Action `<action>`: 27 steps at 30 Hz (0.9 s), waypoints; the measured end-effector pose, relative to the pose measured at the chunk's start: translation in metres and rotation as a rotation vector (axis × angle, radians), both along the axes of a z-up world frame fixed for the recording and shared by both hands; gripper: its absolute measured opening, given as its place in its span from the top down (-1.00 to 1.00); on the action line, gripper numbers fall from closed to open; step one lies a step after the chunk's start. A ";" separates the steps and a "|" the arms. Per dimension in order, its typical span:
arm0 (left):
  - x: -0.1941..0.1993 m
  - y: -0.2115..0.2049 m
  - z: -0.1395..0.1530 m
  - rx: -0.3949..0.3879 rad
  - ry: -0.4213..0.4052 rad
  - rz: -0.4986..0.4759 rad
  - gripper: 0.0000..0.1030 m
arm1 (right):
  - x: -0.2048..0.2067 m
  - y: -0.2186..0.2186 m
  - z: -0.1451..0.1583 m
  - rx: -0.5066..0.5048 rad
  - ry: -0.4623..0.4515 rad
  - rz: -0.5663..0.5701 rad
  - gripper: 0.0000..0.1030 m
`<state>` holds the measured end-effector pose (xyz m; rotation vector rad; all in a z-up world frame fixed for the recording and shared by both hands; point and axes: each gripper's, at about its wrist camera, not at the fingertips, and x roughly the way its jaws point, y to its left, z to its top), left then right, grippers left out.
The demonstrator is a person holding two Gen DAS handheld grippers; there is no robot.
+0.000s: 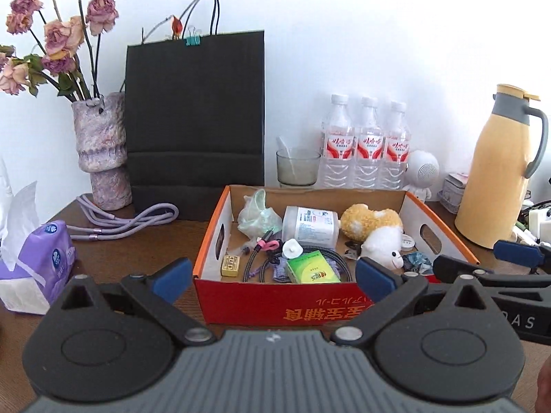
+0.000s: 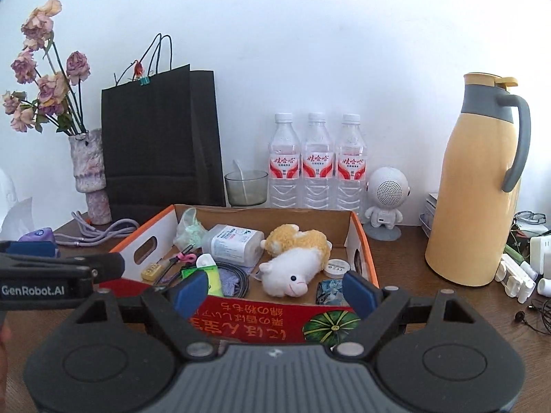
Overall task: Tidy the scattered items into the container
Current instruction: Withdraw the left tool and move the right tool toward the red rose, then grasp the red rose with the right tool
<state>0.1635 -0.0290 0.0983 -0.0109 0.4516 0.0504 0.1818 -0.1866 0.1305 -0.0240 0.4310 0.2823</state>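
Observation:
A red and orange cardboard box (image 1: 275, 304) (image 2: 261, 320) stands on the brown table right in front of both grippers. It holds a plush sheep (image 1: 375, 232) (image 2: 292, 260), a white bottle lying down (image 1: 310, 225) (image 2: 234, 242), a green tissue pack (image 1: 311, 268), a crumpled green bag (image 1: 258, 215), cables and small items. My left gripper (image 1: 273, 277) is open and empty before the box's front wall. My right gripper (image 2: 273, 290) is open and empty too. The right gripper also shows in the left wrist view (image 1: 482, 265).
A purple tissue pack (image 1: 38, 265) and a lilac cord (image 1: 127, 222) lie left of the box. A vase (image 1: 100, 151), black bag (image 1: 194, 120), glass (image 1: 296, 167), three water bottles (image 1: 366, 144), a speaker (image 2: 387, 196) and a yellow flask (image 2: 482, 179) stand behind and right.

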 end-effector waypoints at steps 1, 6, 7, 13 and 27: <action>-0.007 -0.001 0.000 0.015 -0.012 0.000 -1.00 | -0.004 0.000 0.000 -0.005 0.004 0.004 -0.64; -0.062 0.007 -0.020 0.039 -0.038 -0.016 -1.00 | -0.061 -0.016 -0.014 0.094 0.029 -0.028 -0.64; -0.075 0.010 -0.026 0.025 -0.019 -0.020 -1.00 | -0.074 -0.018 -0.019 0.110 0.041 -0.028 -0.64; -0.163 0.013 -0.056 -0.003 0.044 -0.084 -1.00 | -0.158 -0.034 -0.050 0.093 0.119 -0.048 -0.64; -0.143 0.011 -0.059 0.010 0.106 -0.101 -1.00 | -0.118 -0.062 -0.059 0.038 0.174 -0.075 -0.60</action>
